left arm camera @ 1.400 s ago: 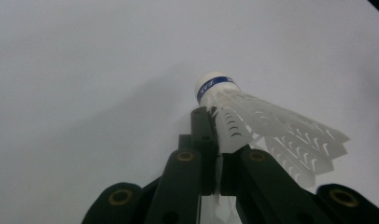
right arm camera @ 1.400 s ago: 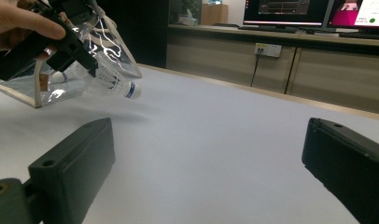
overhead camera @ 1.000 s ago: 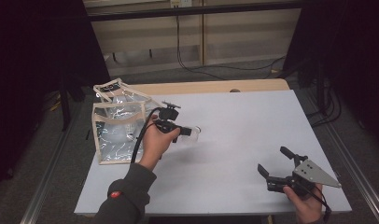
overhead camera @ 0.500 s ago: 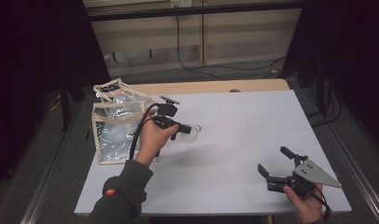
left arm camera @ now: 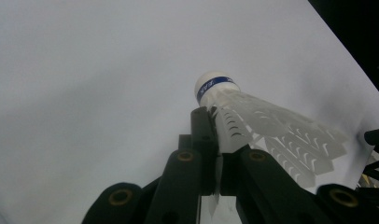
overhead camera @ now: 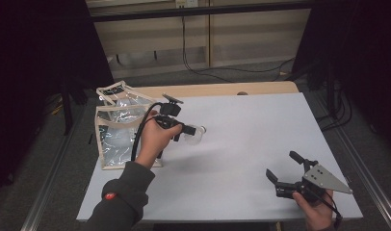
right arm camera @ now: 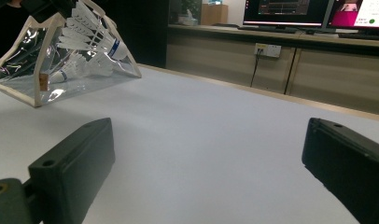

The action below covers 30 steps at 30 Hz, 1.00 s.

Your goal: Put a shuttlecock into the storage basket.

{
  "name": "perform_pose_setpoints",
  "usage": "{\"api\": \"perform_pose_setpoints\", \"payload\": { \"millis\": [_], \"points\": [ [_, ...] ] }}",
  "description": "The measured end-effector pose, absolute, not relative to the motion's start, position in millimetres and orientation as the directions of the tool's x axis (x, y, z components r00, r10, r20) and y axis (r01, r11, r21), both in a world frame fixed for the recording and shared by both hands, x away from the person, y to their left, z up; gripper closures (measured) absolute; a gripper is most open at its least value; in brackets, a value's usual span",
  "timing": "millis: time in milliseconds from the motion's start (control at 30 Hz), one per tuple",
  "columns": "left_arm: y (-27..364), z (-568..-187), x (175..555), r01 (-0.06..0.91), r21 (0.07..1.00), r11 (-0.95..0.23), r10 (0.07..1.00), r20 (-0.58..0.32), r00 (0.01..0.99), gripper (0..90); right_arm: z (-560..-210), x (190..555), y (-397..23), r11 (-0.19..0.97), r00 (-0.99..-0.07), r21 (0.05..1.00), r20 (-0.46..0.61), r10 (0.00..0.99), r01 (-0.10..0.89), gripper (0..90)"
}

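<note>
Left gripper (overhead camera: 188,130) clamps shuttlecock (left arm camera: 253,116) feathers just beside clear bag (overhead camera: 117,130); right gripper (overhead camera: 285,170) gapes, well apart from bag.

The left gripper (overhead camera: 188,131), clamped on the shuttlecock (overhead camera: 195,135), drifted slightly back toward the clear bag (overhead camera: 117,130) and lifted a little above the desk (overhead camera: 241,139).

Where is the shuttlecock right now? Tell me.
The shuttlecock is clamped by its feathers in the left hand-held gripper, held above the left half of the white table, just right of the clear bag.
</note>
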<state>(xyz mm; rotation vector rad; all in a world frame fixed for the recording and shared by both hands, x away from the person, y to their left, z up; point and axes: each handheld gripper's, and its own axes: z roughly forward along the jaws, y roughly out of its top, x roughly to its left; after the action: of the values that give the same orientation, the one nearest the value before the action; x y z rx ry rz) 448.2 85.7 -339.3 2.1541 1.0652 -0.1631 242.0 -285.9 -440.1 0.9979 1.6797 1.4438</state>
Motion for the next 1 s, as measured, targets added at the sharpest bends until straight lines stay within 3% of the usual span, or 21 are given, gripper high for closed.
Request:
{"api": "perform_pose_setpoints", "payload": {
  "millis": [1000],
  "points": [
    [91,-302,451,0.712,0.567,-0.414,0.658,-0.355,0.664,89.3,-439,241,-287,0.080,-0.457,0.990,-0.019,0.889,0.114,2.4]
  ]
}}
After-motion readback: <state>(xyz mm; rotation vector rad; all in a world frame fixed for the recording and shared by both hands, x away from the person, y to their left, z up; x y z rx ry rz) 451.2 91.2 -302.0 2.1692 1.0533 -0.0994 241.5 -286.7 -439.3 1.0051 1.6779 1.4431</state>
